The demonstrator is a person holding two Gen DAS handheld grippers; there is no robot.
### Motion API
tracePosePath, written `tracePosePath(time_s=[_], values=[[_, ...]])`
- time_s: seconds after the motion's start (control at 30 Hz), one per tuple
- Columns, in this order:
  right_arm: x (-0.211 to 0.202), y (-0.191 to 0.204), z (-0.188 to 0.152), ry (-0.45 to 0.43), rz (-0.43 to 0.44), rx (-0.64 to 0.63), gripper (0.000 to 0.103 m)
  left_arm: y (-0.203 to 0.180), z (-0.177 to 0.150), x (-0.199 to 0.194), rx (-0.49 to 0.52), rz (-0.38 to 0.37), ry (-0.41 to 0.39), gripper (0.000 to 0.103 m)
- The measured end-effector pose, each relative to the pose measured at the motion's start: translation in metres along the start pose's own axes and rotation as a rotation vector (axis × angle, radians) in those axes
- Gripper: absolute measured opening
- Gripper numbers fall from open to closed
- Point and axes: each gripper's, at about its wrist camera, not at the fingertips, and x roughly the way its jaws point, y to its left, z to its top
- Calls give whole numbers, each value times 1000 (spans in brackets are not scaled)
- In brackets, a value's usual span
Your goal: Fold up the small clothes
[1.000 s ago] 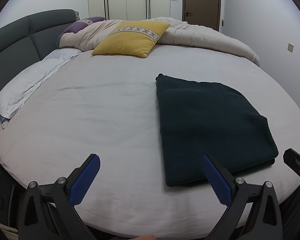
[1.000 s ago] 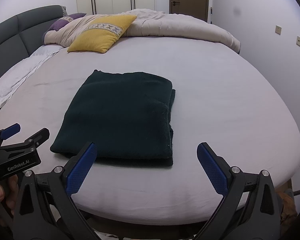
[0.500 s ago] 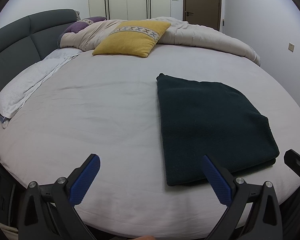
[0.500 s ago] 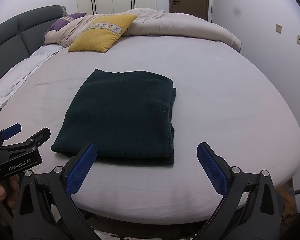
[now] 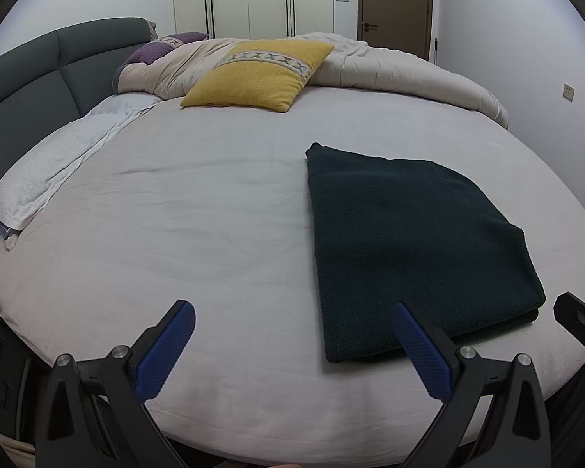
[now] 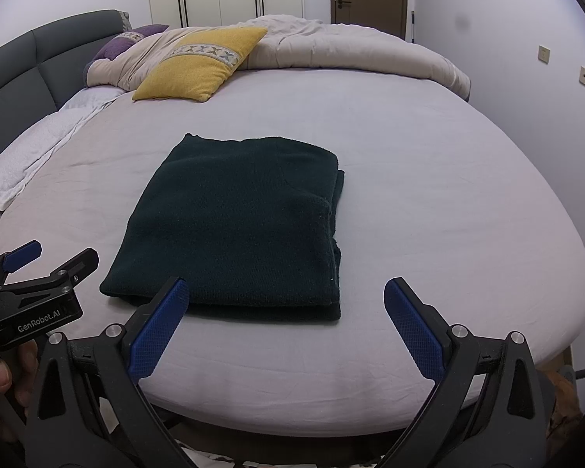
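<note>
A dark green knitted garment (image 5: 405,241) (image 6: 245,226) lies folded into a neat rectangle on the pale bed sheet (image 5: 183,234) (image 6: 429,214), near the front edge. My left gripper (image 5: 292,314) is open and empty, held over the sheet to the left of the garment, its right finger just in front of the garment's near edge. My right gripper (image 6: 286,290) is also open and empty, hovering in front of the garment's near right corner. The left gripper (image 6: 50,257) shows at the left of the right wrist view, held by a hand (image 6: 0,374).
A yellow cushion (image 5: 257,74) (image 6: 199,62) leans on a rumpled beige duvet (image 5: 390,66) at the far side. A white towel (image 5: 46,171) lies along the left edge by the dark headboard (image 5: 27,74). Wardrobe and door stand behind.
Both grippers have drifted very slightly; the folded garment has not moved and both grippers stay open.
</note>
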Motion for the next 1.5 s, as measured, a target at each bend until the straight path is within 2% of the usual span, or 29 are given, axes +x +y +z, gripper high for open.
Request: tracePosePath(time_s=[1.5], values=[[0, 3, -4, 7, 5, 4, 102, -1, -3, -3, -5, 5, 2, 103]])
